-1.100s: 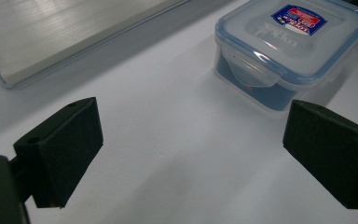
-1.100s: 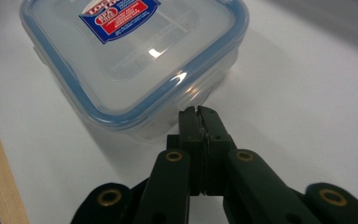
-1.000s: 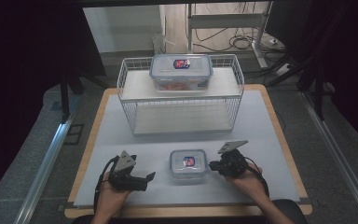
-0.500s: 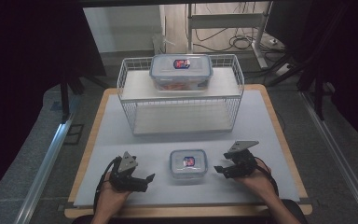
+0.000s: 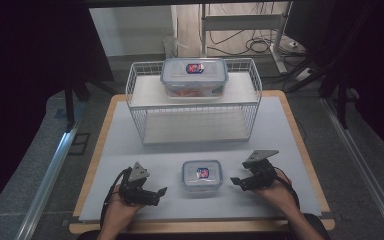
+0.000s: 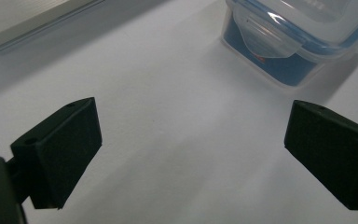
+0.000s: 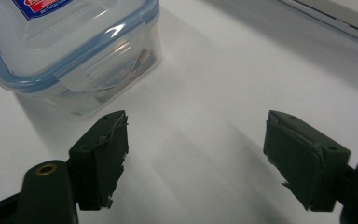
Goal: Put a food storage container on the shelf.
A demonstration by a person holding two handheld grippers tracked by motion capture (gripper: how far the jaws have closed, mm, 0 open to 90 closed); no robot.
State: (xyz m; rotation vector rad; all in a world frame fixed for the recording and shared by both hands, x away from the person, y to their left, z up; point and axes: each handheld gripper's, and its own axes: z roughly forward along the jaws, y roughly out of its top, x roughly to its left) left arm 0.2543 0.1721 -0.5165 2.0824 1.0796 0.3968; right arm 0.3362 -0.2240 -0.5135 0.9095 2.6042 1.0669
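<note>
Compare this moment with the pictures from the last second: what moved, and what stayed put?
The right gripper backed away to the right from the small lidded container, which it was close against a second ago; its jaws are open and empty. The left gripper kept its place, also open. The small container, the large lidded container and the white wire rack stayed where they were.

The small clear plastic container with a blue-rimmed snap lid and red-blue label (image 5: 202,175) sits upright, closed, at the table's six o'clock.
</note>
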